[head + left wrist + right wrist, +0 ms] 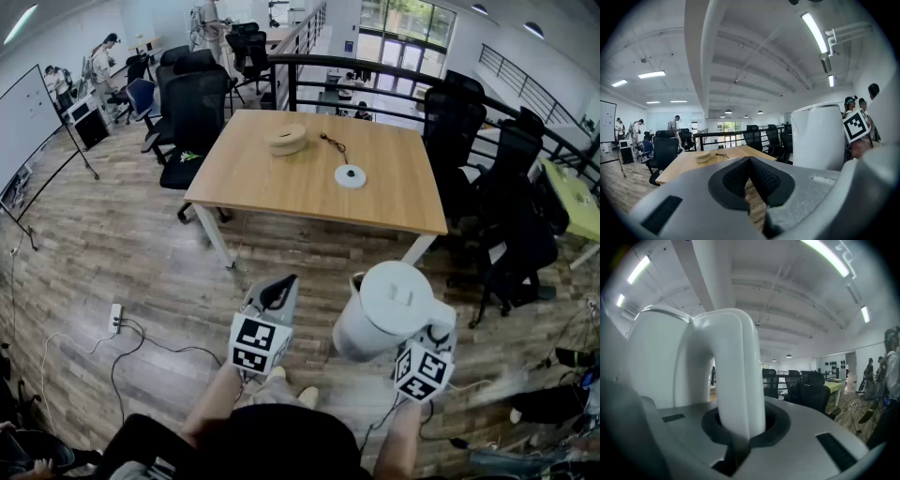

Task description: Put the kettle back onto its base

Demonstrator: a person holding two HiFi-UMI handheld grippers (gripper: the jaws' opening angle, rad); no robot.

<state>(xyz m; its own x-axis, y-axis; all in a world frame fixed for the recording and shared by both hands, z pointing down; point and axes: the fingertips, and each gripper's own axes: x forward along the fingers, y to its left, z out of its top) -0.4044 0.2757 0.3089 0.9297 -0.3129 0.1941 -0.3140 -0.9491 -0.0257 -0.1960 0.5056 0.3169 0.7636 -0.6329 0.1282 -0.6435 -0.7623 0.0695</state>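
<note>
**Open office, wooden tabletop: kettle held well apart from its base**

Plank floor fills the lower half of the head view, and black office chairs crowd the left and right sides of the tabletop at upper centre. On that tabletop we see the round white base lying flat, right of centre. A thin dark cord lies just above it in the frame, and a round wooden disc sits up and to its left.

The white kettle is at the lower right of the head view, upright, over the floor and off the tabletop. The right tool is clamped on its handle. In the right gripper view we see the white loop standing between the jaws, with the pads pressed on either side (the kettle's body fills the left of that view).

The left tool is at lower centre, just left of the kettle and not touching it. In the left gripper view its jaws meet at the tips with nothing between them. The kettle's white wall rises at the right of that view.
</note>
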